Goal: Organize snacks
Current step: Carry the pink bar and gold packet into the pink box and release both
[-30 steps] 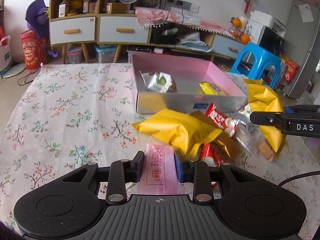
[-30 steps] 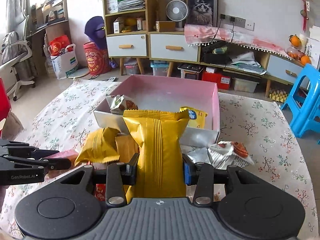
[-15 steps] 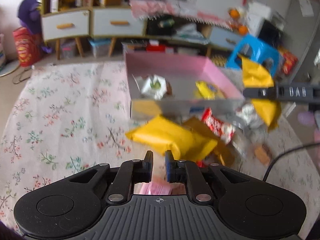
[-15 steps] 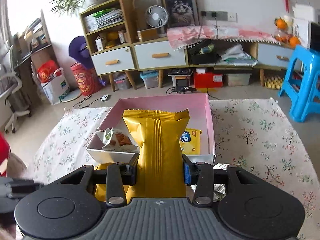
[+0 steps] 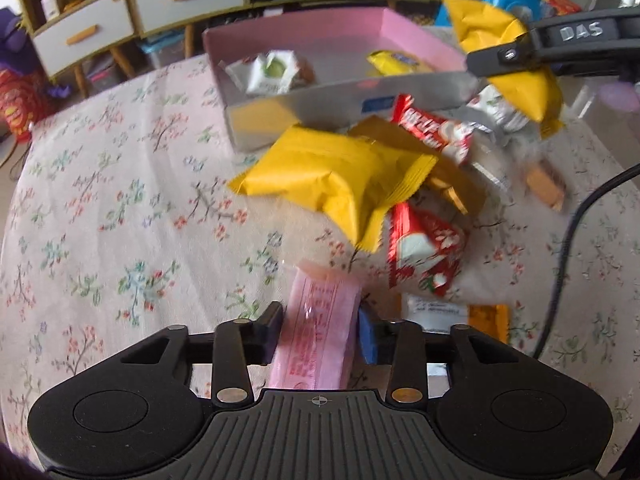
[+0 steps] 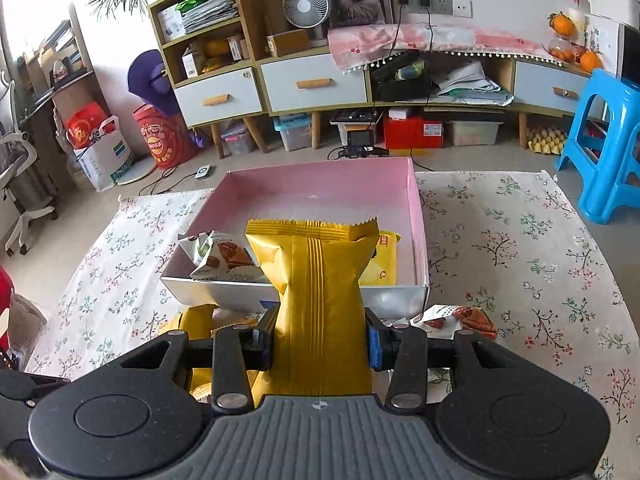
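Jaws: left gripper (image 5: 320, 334) opening around pink packet (image 5: 318, 330) | right gripper (image 6: 320, 340) clamps gold pouch (image 6: 320, 300), lengthwise toward box (image 6: 420, 240)

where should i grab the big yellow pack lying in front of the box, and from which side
Take the yellow pack across its puffy middle, coming down from above on its bare left side. It lies flat on the cloth, and its right end is crowded by the red wrappers and a gold pack, so that end probably gives little room. The crimped end seams look too thin for a sure grip.
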Demonstrator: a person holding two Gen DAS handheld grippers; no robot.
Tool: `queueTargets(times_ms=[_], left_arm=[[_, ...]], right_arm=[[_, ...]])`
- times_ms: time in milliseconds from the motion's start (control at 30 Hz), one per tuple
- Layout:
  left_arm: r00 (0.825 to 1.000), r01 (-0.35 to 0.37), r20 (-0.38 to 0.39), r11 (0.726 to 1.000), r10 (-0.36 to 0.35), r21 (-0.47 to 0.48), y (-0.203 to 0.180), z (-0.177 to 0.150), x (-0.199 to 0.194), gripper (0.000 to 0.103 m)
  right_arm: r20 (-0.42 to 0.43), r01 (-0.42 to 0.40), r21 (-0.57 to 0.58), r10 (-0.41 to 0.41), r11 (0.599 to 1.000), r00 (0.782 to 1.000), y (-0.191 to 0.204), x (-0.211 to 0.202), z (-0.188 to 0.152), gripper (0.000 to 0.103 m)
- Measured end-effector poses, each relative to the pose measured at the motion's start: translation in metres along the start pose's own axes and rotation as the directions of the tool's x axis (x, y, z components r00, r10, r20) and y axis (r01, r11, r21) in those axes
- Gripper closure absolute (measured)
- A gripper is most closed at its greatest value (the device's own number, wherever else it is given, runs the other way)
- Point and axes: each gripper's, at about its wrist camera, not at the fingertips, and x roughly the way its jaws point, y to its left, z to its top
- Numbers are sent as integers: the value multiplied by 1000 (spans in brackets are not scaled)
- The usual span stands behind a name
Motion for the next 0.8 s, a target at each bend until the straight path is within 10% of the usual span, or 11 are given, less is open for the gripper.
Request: queueTargets(times_ms=[367,800], left_arm=[[996,-47,68,994,54,-100,15,17,-24,73],[984,-12,173,979,48,-202,8,109,-26,73]], right_arm=[[-10,-23,40,24,999,1000,-10,8,14,71],[22,-175,275,176,945,984,-49,50,38,71]])
